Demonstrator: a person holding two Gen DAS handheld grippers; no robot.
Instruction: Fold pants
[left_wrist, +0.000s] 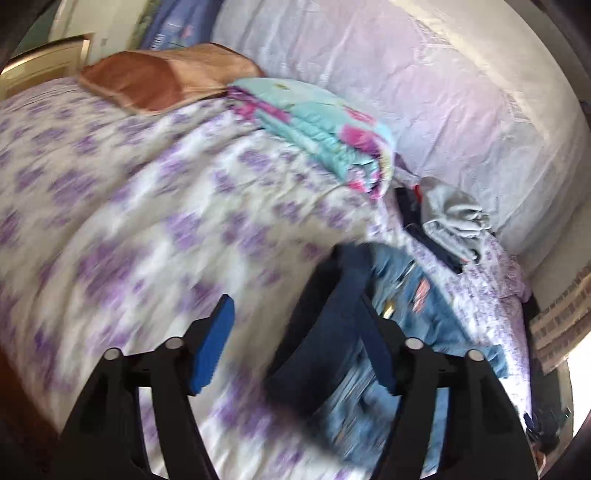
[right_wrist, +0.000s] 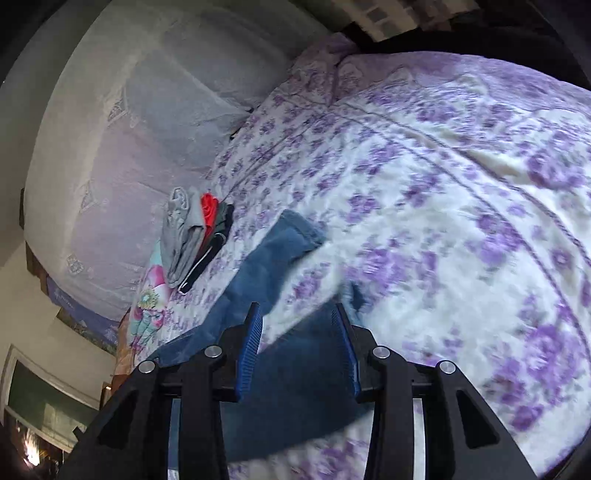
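Observation:
Blue jeans (left_wrist: 417, 295) lie crumpled on the purple-flowered bedspread (left_wrist: 110, 192). In the left wrist view a dark denim leg (left_wrist: 321, 332) runs up between the fingers, close to the right pad. My left gripper (left_wrist: 295, 299) stands open above it, its pads well apart and not pressing the cloth. In the right wrist view the jeans (right_wrist: 273, 258) stretch from under the fingers toward the upper left. My right gripper (right_wrist: 297, 308) is open, with denim lying below and between its blue pads (right_wrist: 249, 347). Both views are blurred.
A small pile of folded clothes (left_wrist: 454, 218) (right_wrist: 184, 229), grey on top with red and dark pieces, sits beside the jeans. A folded turquoise quilt (left_wrist: 321, 133) and a brown pillow (left_wrist: 159, 77) lie further off. A pale padded bolster (left_wrist: 443, 92) runs along the bed's edge.

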